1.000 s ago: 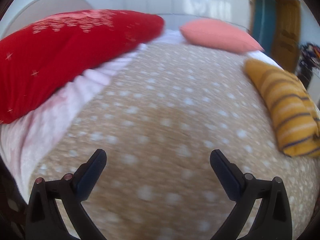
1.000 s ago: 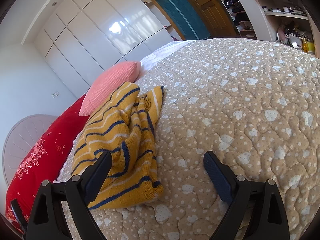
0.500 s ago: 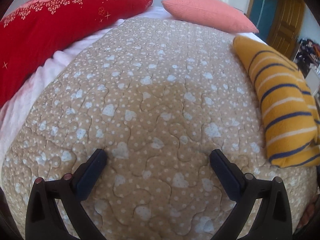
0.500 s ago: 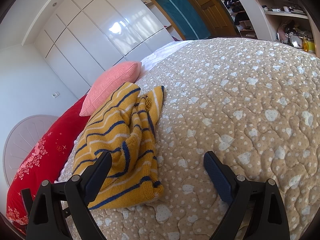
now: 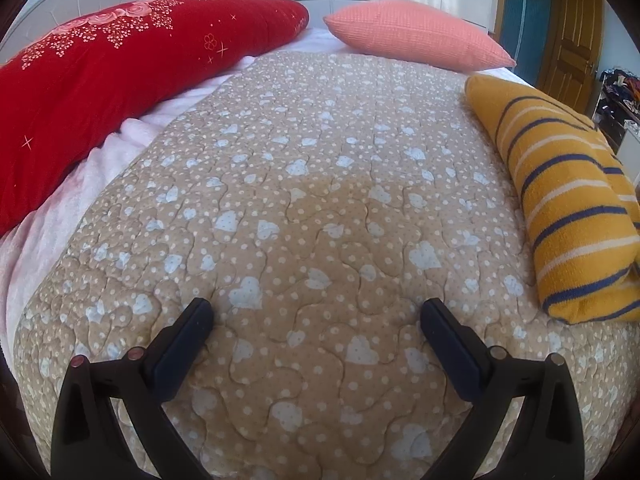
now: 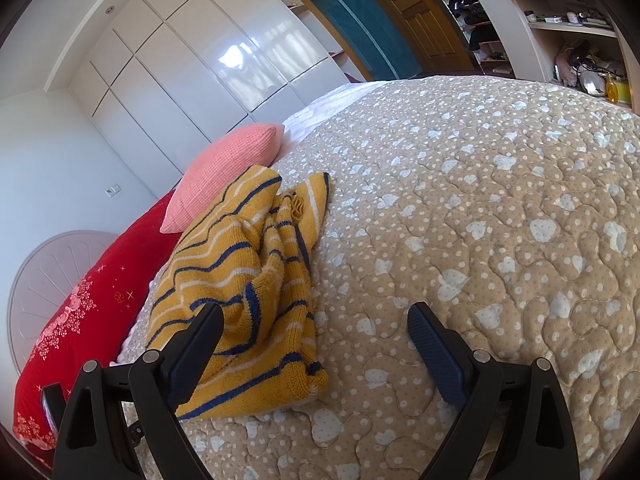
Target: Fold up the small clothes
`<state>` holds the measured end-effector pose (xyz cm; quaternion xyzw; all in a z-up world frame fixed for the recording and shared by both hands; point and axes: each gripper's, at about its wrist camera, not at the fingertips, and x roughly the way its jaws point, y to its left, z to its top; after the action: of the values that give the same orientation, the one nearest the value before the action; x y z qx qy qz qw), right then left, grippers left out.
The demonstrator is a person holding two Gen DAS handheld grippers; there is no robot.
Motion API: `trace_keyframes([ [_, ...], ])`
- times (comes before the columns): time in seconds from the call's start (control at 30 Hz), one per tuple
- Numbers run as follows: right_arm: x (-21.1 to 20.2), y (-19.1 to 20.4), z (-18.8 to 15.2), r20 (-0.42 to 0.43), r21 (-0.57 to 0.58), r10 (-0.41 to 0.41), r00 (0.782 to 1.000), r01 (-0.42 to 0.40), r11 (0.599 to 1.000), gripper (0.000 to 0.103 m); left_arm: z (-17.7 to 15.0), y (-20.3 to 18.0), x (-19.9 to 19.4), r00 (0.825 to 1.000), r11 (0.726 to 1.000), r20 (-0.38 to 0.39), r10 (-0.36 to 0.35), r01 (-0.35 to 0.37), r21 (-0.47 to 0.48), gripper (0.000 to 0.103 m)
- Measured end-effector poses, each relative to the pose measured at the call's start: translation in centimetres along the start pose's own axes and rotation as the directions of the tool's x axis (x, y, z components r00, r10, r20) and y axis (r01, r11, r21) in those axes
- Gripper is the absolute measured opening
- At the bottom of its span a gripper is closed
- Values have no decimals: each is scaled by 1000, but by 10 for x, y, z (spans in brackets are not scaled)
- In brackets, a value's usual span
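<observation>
Sweater (image 6: 244, 280) bunched on the bed, both claws empty and spread.

Yellow knit with navy and white stripes; I see it lying crumpled on the tan heart-print quilt (image 6: 480, 240), its far end near the pink pillow (image 6: 228, 172), the red pillow (image 6: 88, 320) further left. My right claw (image 6: 314, 330) hangs low over the quilt with its fingers wide apart and nothing between them; its left finger (image 6: 196, 344) overlaps the near edge of the sweater in view, contact I cannot tell. My left claw (image 5: 316, 322) is likewise spread, gripping nothing, above bare quilt (image 5: 304, 200). From that camera the sweater (image 5: 568, 216) sits at far right, well apart from the fingers; red pillow (image 5: 120, 72) at far left, pink pillow (image 5: 416, 32) at the far end.
</observation>
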<state>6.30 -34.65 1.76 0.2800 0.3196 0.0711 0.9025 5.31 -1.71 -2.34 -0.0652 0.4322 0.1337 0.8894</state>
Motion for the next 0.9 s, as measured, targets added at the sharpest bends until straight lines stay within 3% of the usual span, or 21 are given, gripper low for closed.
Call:
trace_keyframes([
  [0.9, -1, 1, -1, 7, 6, 8, 1000, -8, 1000, 95, -6, 3, -8, 998, 999, 43, -41, 42, -18, 103],
])
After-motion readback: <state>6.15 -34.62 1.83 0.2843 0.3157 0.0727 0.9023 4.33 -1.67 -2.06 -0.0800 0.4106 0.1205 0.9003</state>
